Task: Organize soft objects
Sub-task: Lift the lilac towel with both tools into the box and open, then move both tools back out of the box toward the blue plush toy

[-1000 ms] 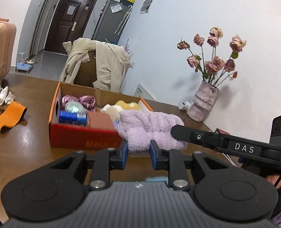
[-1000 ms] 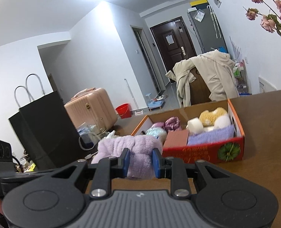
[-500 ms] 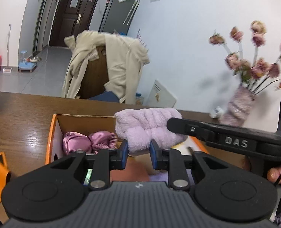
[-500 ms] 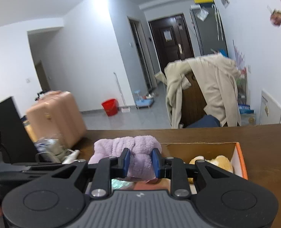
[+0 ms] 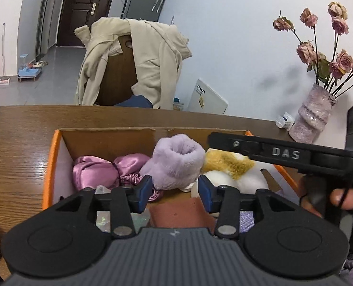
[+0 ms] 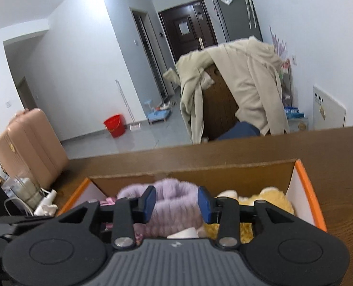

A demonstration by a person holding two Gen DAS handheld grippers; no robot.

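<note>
A fluffy lilac headband (image 5: pixel 178 164) lies in the orange cardboard box (image 5: pixel 50 166), between pink satin scrunchies (image 5: pixel 97 171) and a yellow-and-white plush toy (image 5: pixel 231 166). My left gripper (image 5: pixel 175 191) is open just in front of the headband, not touching it. My right gripper (image 6: pixel 176 201) is open above the same headband (image 6: pixel 174 202), jaws on either side. The plush also shows in the right wrist view (image 6: pixel 269 200). The right gripper's body crosses the left wrist view (image 5: pixel 283 153).
A rust-coloured block (image 5: pixel 178 214) and a shiny packet (image 5: pixel 102 217) lie at the box's near end. A pink vase of dried roses (image 5: pixel 314 119) stands on the wooden table (image 5: pixel 16 138). A chair draped with a beige coat (image 5: pixel 133 64) stands behind the table. A suitcase (image 6: pixel 31 143) stands left.
Both grippers carried the lilac headband from in front of the box to over it, then opened. The headband now lies in the box, released.
</note>
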